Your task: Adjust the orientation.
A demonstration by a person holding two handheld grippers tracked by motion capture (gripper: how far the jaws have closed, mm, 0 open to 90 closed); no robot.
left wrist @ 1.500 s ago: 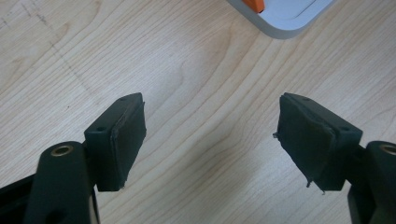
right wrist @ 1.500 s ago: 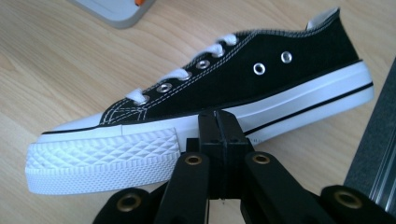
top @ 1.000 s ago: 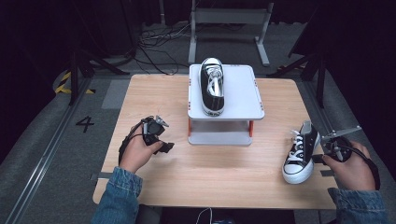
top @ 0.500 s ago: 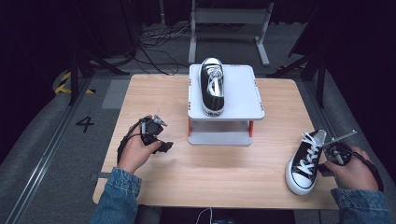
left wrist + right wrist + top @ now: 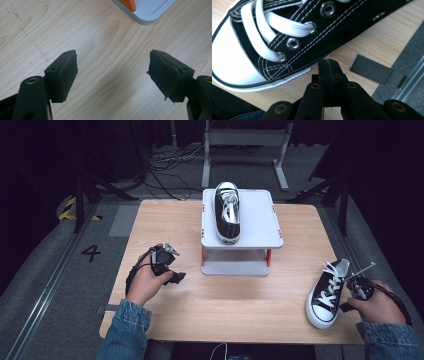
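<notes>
Right now my right gripper (image 5: pixel 346 306) sits at the near right corner of the wooden table (image 5: pixel 165 227), and in the right gripper view its two black jaws are pressed flat together with nothing between them, their tips (image 5: pixel 328 65) just beside the white rubber sole of the black-and-white sneaker (image 5: pixel 274 37) but not clearly touching it. From the high view that sneaker (image 5: pixel 327 292) lies on the tabletop close to the right edge, toe toward me and heel pointing away, its white laces loose, with my right hand (image 5: pixel 378 302) just to its right. A dark flat plate (image 5: pixel 372 68) shows at the table's edge beyond the jaws in the right gripper view. My left gripper (image 5: pixel 176 276) rests low over the left half of the table, well apart from the sneaker; in the left gripper view its jaws are spread wide over bare wood, holding nothing, and one corner of the stand's grey base with an orange leg (image 5: pixel 128 4) shows at the top. That grey stand (image 5: pixel 260 215) is at the middle of the table, toward the far side, and a second sneaker (image 5: pixel 227 212) of the same kind lies on its top shelf, toe pointing away from me. My left hand (image 5: pixel 145 285) is wrapped around the gripper's body, denim sleeve at the wrist.
</notes>
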